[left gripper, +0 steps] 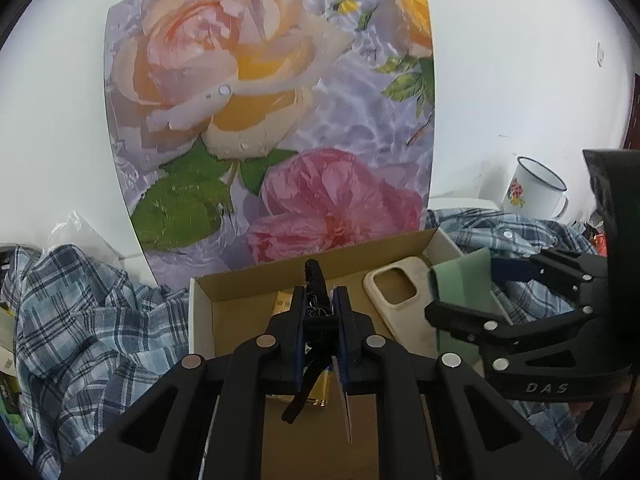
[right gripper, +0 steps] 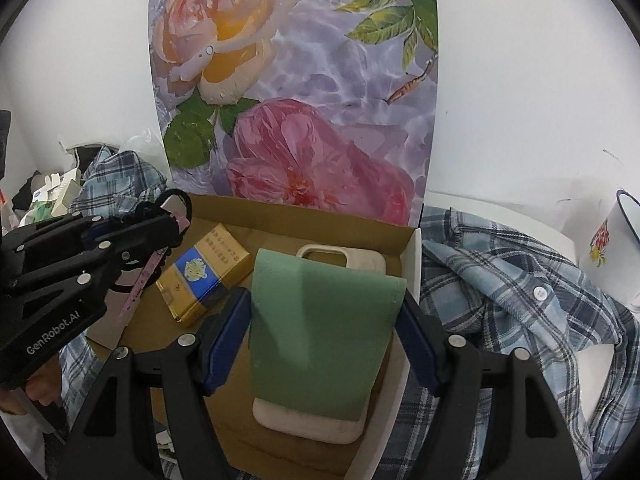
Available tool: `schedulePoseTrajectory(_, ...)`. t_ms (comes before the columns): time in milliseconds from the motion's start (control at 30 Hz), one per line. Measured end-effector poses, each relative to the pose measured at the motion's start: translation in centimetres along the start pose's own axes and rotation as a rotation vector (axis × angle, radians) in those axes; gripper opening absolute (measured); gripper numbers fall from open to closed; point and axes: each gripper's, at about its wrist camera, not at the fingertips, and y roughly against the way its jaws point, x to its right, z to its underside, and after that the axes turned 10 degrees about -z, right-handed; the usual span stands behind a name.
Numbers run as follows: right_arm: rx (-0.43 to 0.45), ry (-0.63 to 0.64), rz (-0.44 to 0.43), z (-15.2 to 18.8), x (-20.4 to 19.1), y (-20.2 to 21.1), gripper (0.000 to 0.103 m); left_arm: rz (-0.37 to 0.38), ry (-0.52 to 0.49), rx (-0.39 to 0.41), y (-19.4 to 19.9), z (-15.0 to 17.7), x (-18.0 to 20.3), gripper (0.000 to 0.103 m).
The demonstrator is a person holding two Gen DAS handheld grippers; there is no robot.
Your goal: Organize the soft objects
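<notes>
Cardboard box [right gripper: 304,210] sits open against a flowered panel [right gripper: 296,80], with a rumpled blue plaid shirt [right gripper: 508,296] spread around it on both sides. The right gripper [right gripper: 324,316] holds a green case [right gripper: 320,320] by its side edges, its blue pads pressed to either side, just above a cream phone case [right gripper: 316,424] that lies flat in the right part of the box. The left gripper [left gripper: 322,312] is clamped nearly shut on a black cord [left gripper: 316,276], which loops out past the fingertips and hangs down behind them; a thin pink strap [right gripper: 140,280] dangles from the same grip over the left part of the box. A yellow and blue pack [right gripper: 204,272] lies on the box floor between the two grippers. A white enamel mug [left gripper: 534,188] with a flower print stands beyond the shirt to the right.
</notes>
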Motion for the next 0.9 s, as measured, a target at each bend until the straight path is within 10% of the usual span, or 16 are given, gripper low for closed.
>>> schedulePoseTrajectory(267,-0.025,0.001,0.058,0.0,0.2,-0.5,0.093,-0.022,0.011,-0.003,-0.6,0.3,-0.3,0.017)
schedulePoseTrajectory(433,-0.015,0.016,0.055,0.0,-0.1,-0.1,0.099,0.041,0.065,0.008,-0.4,0.2,-0.9,0.101)
schedulePoseTrajectory(900,0.018,0.048,0.061,-0.4,-0.8,1.2,0.102,-0.016,0.076,0.032,0.0,-0.1,-1.6,0.103)
